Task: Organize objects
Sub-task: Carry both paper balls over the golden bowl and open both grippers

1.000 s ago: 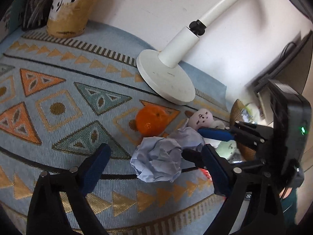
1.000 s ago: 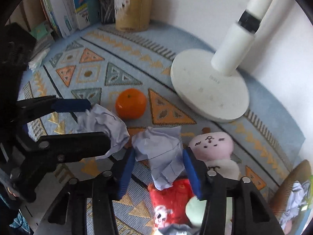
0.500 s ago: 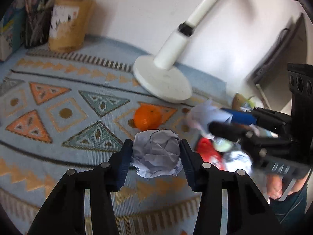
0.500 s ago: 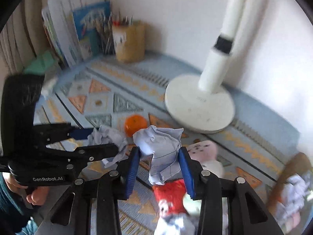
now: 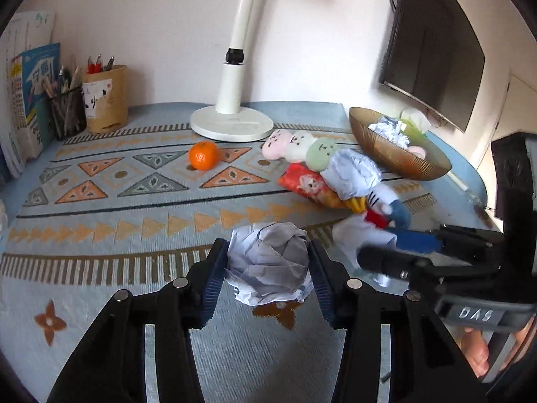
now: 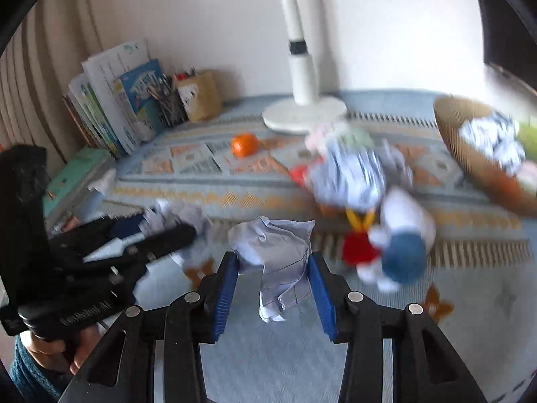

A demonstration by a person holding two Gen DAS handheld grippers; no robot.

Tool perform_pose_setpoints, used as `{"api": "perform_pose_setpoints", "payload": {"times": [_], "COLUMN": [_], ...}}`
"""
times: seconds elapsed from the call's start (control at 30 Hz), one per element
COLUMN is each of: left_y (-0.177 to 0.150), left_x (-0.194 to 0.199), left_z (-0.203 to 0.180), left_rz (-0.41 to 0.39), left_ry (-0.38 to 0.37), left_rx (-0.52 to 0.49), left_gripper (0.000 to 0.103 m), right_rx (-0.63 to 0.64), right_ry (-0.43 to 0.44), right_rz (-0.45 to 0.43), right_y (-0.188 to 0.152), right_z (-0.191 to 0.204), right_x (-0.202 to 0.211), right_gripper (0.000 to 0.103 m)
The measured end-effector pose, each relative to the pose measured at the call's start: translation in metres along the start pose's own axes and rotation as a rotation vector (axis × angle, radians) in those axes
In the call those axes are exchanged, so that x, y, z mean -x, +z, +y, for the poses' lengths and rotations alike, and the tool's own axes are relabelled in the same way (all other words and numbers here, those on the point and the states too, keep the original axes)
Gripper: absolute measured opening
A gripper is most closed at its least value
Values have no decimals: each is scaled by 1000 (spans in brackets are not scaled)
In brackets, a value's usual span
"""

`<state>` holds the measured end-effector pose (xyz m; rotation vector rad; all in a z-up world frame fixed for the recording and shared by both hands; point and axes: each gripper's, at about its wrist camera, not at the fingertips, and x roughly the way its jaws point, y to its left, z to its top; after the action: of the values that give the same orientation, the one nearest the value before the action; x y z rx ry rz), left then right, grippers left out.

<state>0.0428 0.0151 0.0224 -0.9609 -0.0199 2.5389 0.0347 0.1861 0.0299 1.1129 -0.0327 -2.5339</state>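
I hold one crumpled paper ball (image 5: 270,263) clamped between my left fingers (image 5: 214,277), lifted off the patterned tabletop (image 5: 134,201). A looser paper wad (image 6: 275,255) sits between my right fingers (image 6: 224,294), whose jaws are opening slightly, so I judge it could slip out and drop before reaching the brown bowl (image 5: 396,159) of paper at the far right. Swinging there, either hand could knock the plush toys (image 5: 302,149) lying between. A second ago both balls lay on the cloth by the orange (image 5: 203,155), my left fingers wide apart.

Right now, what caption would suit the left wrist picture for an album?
The left gripper holds a crumpled paper ball above a patterned tablecloth, with an orange, lamp and bowl beyond.
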Motion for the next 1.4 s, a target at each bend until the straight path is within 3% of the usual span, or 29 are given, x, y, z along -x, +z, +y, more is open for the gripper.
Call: {"api": "perform_pose_setpoints", "payload": {"times": [0.13,0.23,0.37,0.63,0.7,0.77,0.93,1.03,1.07,1.13,1.27,1.4], "left_y": [1,0,-3,-4,-4,-4,-4,-3,-2,7,59,119], "left_x": [-5,-14,-17,-21,-21,-21,-20,-15,-11,4,40,43], "left_z": [1,8,6,3,3,3,3,-1,-3,-9,-47,-95], "left_rz": [16,66,86,104,105,107,100,84,77,51,-72,-133], "left_ry": [10,-10,-15,18,19,23,23,52,48,-8,-96,-214], "left_rx": [2,35,32,23,23,24,20,6,7,24,-25,-61], "left_gripper": [46,46,47,49,49,49,49,48,48,48,48,48], "right_rx": [-2,-25,-53,-20,-6,-8,-23,-22,-42,-79,-109,-243], "right_ry": [23,-4,45,33,22,25,33,60,116,174,59,-62], "right_rz": [22,15,11,72,86,85,67,12,-8,-34,-196,-341], "right_y": [-3,-5,-5,-5,-4,-4,-4,-7,-9,-12,7,34], "right_z": [-9,-14,-21,-13,-10,-10,-12,-10,-12,-18,-57,-119], "right_x": [-14,-13,-10,-23,-27,-28,-24,-8,0,18,90,156], "right_gripper": [49,74,74,74,67,53,51,51,51,51,51,52]}}
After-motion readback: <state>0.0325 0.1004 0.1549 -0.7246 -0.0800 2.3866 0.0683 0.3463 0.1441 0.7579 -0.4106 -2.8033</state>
